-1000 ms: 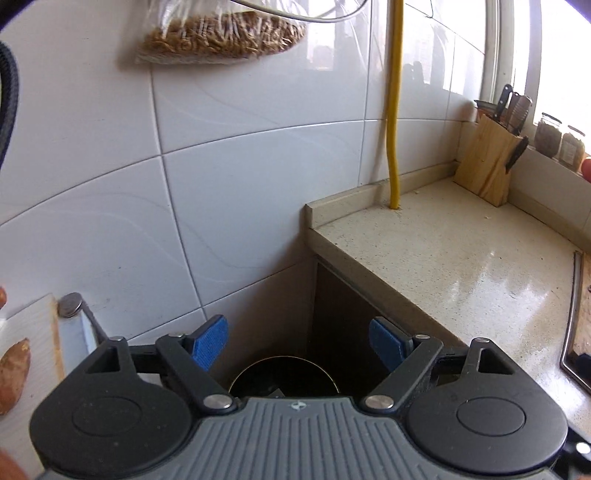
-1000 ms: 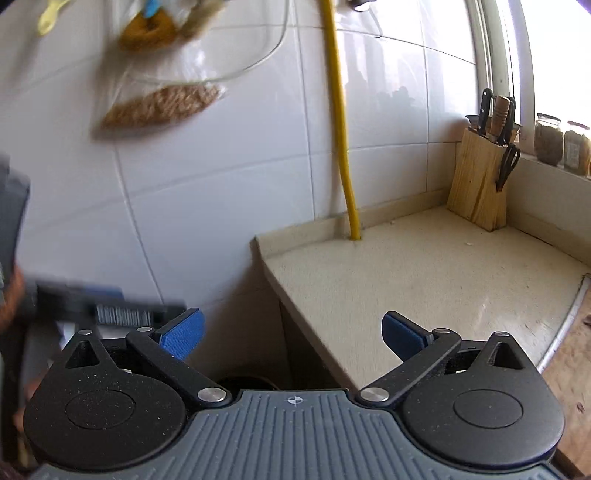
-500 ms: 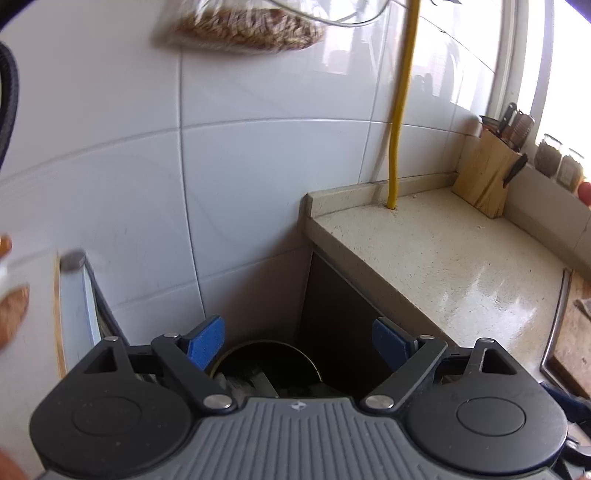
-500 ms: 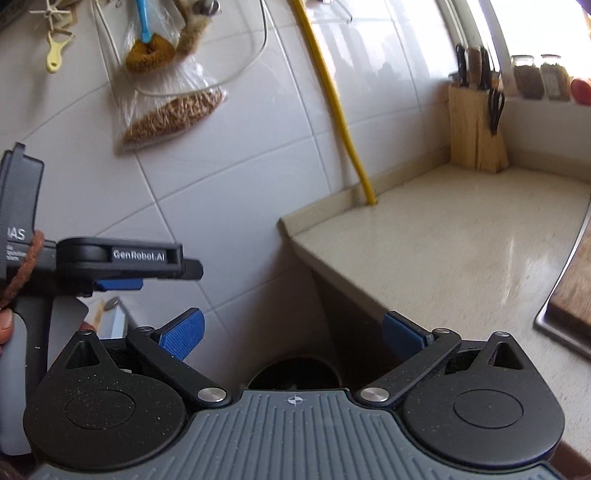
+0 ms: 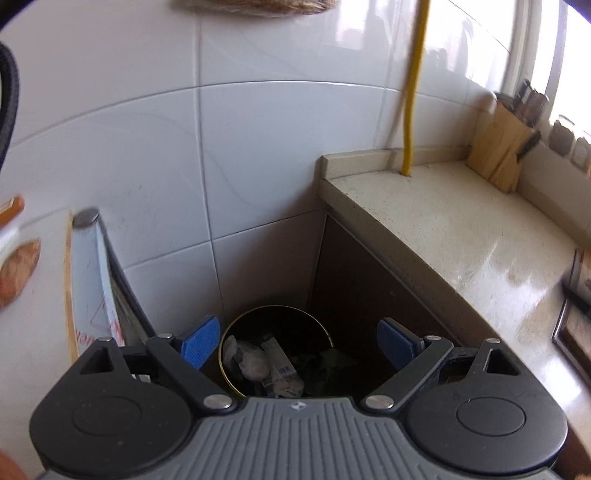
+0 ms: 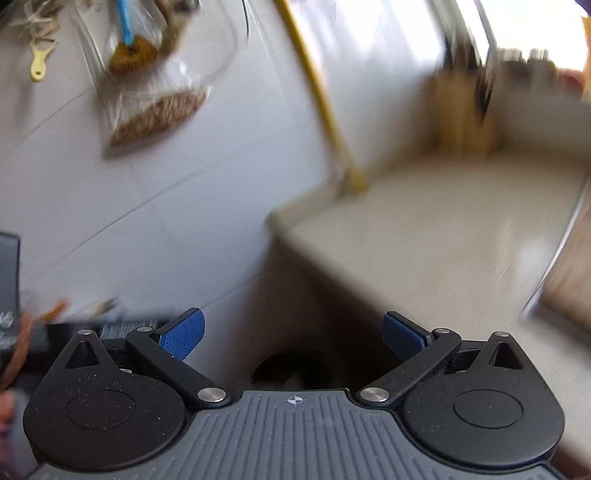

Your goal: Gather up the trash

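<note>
Our left gripper (image 5: pixel 297 345) has just been widening its jaws, nothing between them, and the trash bin (image 5: pixel 275 349) lies straight ahead, below. Our right gripper (image 6: pixel 291 334) gapes empty too, the bench (image 6: pixel 443 236) up to its right. Only the left view shows wrappers inside; the right blurs.

The left gripper (image 5: pixel 297 345) is tipped further down than a second ago, and its jaws have just been opening with nothing between them. The bin (image 5: pixel 275 349), earlier mostly hidden behind the gripper body, is now exposed in the left view, with trash (image 5: pixel 264 363) seen inside. The hanging bag (image 5: pixel 255 5) is shifted to the top edge. In the right view, sharp half a second ago, the scene is blurred, and the counter (image 6: pixel 443 240) and yellow pipe (image 6: pixel 321 99) are displaced.
</note>
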A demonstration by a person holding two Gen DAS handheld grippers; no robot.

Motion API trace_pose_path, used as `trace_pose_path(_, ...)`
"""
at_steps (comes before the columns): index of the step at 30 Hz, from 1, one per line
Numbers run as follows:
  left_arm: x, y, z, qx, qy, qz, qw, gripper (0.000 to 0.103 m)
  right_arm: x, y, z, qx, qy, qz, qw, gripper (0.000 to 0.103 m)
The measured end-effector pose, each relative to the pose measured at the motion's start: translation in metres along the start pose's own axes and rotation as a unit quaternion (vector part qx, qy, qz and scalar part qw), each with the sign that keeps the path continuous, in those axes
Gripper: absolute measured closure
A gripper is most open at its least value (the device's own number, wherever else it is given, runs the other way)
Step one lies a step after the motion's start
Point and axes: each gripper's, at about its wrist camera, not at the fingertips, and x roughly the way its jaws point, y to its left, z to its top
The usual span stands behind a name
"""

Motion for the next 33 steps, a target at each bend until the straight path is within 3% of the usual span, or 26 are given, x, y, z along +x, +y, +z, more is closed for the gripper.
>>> trace_pose_path(3,0.004,-0.002,-0.003,0.006,0.014,0.008,0.9999,0.014,-0.012,0.021,0.004,-0.074,-0.066,-0.073,0.992,0.0)
trace_pose_path(5,0.006,-0.005,-0.005,0.015,0.027,0.014,0.9994,0.014,-0.017,0.028,0.004,-0.086,-0.089,-0.097,0.988,0.0)
trace_pose_path(6,0.006,-0.007,-0.005,0.02,0.028,0.019,0.9992,0.014,-0.014,0.026,0.003,-0.067,-0.071,-0.096,0.991,0.0)
trace_pose_path(8,0.004,-0.013,-0.005,0.026,0.022,0.037,0.9988,0.014,0.01,0.013,0.0,-0.022,0.043,-0.05,0.998,0.0)
trace_pose_path(9,0.004,-0.016,-0.006,0.024,0.02,0.042,0.9986,0.013,0.021,0.009,-0.005,-0.009,0.079,-0.045,0.996,0.001)
trace_pose_path(10,0.004,-0.018,-0.006,0.02,0.021,0.047,0.9985,0.013,0.025,0.006,-0.008,-0.004,0.092,-0.048,0.995,0.001)
trace_pose_path(15,0.01,-0.035,-0.01,0.012,0.048,0.066,0.9966,0.013,0.015,0.005,0.006,-0.033,0.032,-0.062,0.997,0.0)
trace_pose_path(20,0.013,-0.046,-0.014,-0.011,0.065,0.075,0.9949,0.013,0.036,-0.006,0.013,-0.053,0.092,-0.043,0.993,0.0)
trace_pose_path(33,0.007,-0.054,-0.023,-0.053,0.07,0.122,0.9887,0.013,0.045,-0.026,0.018,-0.086,0.132,-0.03,0.987,0.0)
